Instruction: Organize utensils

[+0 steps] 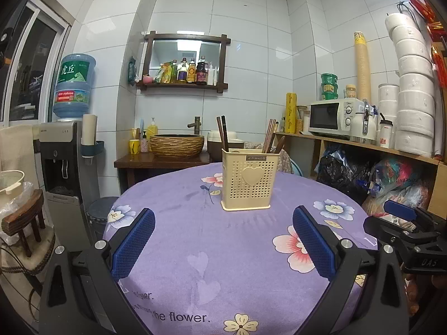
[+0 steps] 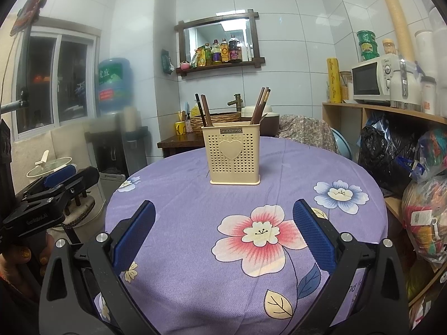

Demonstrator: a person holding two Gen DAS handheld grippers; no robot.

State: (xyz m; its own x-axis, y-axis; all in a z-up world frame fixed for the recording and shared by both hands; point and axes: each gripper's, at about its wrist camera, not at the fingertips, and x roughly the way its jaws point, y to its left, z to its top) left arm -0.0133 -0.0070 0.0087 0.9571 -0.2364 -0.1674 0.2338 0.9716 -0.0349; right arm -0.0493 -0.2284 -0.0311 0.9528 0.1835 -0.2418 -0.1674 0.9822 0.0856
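Nearest to each lens, both grippers hang over the near edge of the round table with its purple flower-print cloth [image 1: 181, 209], and both stand wide apart with nothing between their fingers. From its own camera the left gripper [image 1: 223, 241] shows two blue ribbed pads [image 1: 134, 244] framing bare cloth; the right gripper [image 2: 223, 233] frames a large pink-and-white printed flower [image 2: 259, 234] lying between its fingertips (part of the cloth, not an object). The right gripper also shows at the right edge of the left camera's view, off the table rim.

Ahead of both pairs of fingers, past the middle of the table and well apart from them, stands the cream perforated plastic utensil holder with a raised heart on its front [image 1: 250, 180], upright on the cloth. Two dark brown chopsticks [image 1: 222, 132] stick up from its left side, and a bundle of brown wooden chopsticks [image 1: 270, 138] leans out at its right side. Whether a divider separates them I cannot tell.

Farther beyond the holder sit a woven-pattern basin with a bronze tap [image 1: 177, 145] on a dark wooden stand, a white microwave [image 1: 335, 117] on the shelf to the right, and a blue water jug on a dispenser [image 1: 74, 86] to the left.
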